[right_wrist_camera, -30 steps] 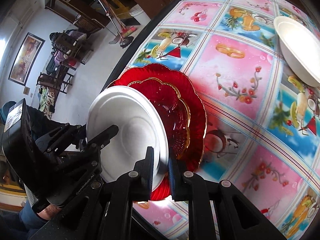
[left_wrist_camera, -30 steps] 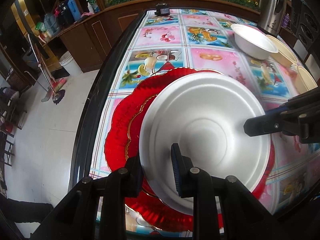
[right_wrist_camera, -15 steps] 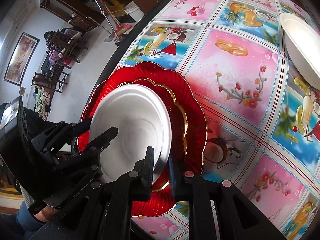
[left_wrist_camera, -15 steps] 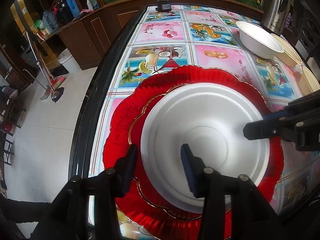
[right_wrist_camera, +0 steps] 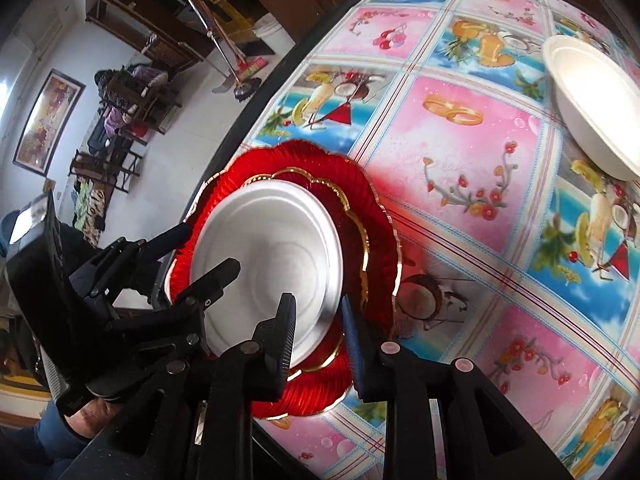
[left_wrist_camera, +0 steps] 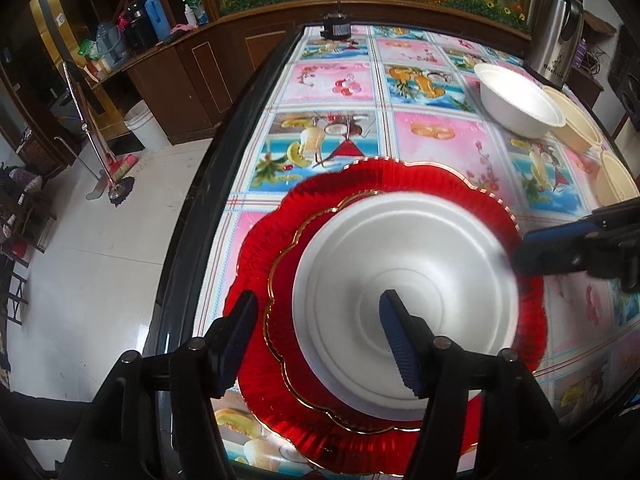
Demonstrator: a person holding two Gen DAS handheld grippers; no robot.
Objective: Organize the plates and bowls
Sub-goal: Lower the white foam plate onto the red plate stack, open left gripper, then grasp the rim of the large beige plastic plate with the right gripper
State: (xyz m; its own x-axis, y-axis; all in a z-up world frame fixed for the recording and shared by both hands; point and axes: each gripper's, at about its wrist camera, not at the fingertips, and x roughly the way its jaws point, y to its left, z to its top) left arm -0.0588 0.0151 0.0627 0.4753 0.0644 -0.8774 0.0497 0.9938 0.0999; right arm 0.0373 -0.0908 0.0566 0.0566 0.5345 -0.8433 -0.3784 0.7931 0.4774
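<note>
A white foam plate [left_wrist_camera: 404, 284] lies on a small red gold-rimmed plate [left_wrist_camera: 288, 272], which lies on a large red scalloped plate [left_wrist_camera: 384, 180] at the table's near edge. My left gripper [left_wrist_camera: 316, 320] is open, its fingers spread over the white plate's near rim. My right gripper [right_wrist_camera: 318, 320] is open, its fingers either side of the white plate's [right_wrist_camera: 272, 252] rim; it enters the left wrist view at right [left_wrist_camera: 560, 248]. A white foam bowl [left_wrist_camera: 520, 100] stands farther back; it also shows in the right wrist view [right_wrist_camera: 592, 100].
Two cream bowls [left_wrist_camera: 576, 124] [left_wrist_camera: 616, 178] stand at the table's right edge beside a steel kettle [left_wrist_camera: 558, 48]. A small black device [left_wrist_camera: 337, 28] sits at the far end. The table's dark left edge [left_wrist_camera: 208, 184] drops to a tiled floor.
The white plate has come down flat onto the red plates. Both grippers have opened and let go of its rim.
</note>
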